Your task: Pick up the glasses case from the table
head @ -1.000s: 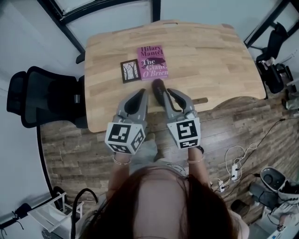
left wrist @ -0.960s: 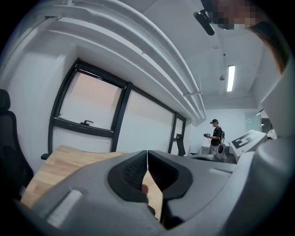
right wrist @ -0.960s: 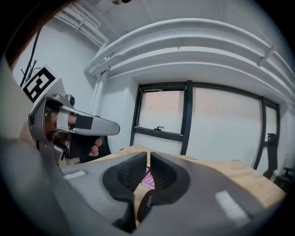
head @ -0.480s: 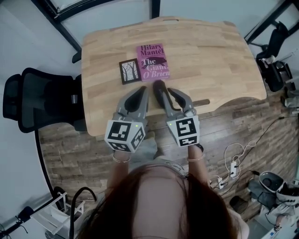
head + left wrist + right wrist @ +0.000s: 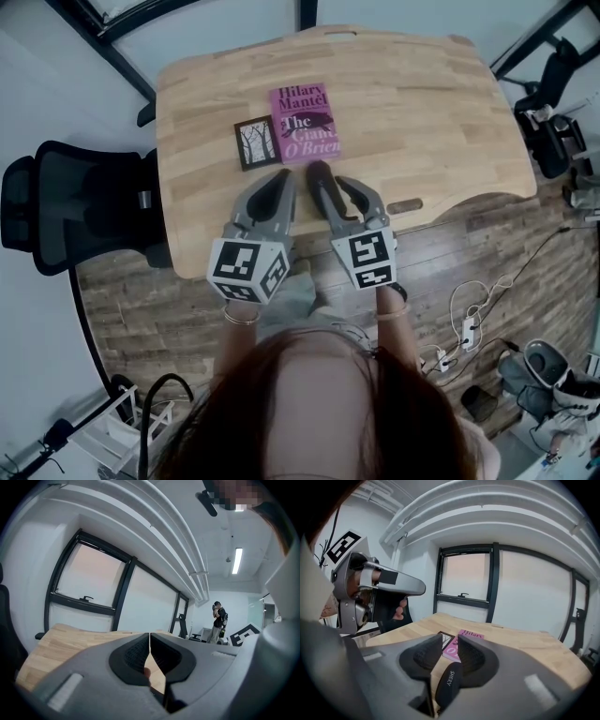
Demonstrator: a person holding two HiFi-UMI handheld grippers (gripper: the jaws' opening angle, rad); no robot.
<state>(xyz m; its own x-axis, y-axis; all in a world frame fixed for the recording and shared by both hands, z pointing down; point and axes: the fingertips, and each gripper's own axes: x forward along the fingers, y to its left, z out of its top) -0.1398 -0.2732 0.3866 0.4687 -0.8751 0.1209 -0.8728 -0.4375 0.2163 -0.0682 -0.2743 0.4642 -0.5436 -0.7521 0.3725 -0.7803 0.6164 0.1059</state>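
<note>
Twice checked. Logged black oval hard-shell glasses case [image 5: 317,186] on pale wooden table [image 5: 422,112], low in gap of right claw [image 5: 450,645], behind its pads, long axis along its reach. Noted those jaws slightly parted, just been opening, pads clear of case. Noted left claw [image 5: 149,644] pinched together, empty, alongside. Judged right claw nearer.

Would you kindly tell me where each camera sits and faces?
Head view: on the person's head, facing steeply down at the light wooden table; hair, left gripper, right gripper show.
Left gripper view: on that gripper, facing across the table toward windows; shut jaws show.
Right gripper view: on that gripper, facing the pink book; jaws just opening, black oval glasses case below, ungripped.
Head and right gripper views share book, case.
</note>
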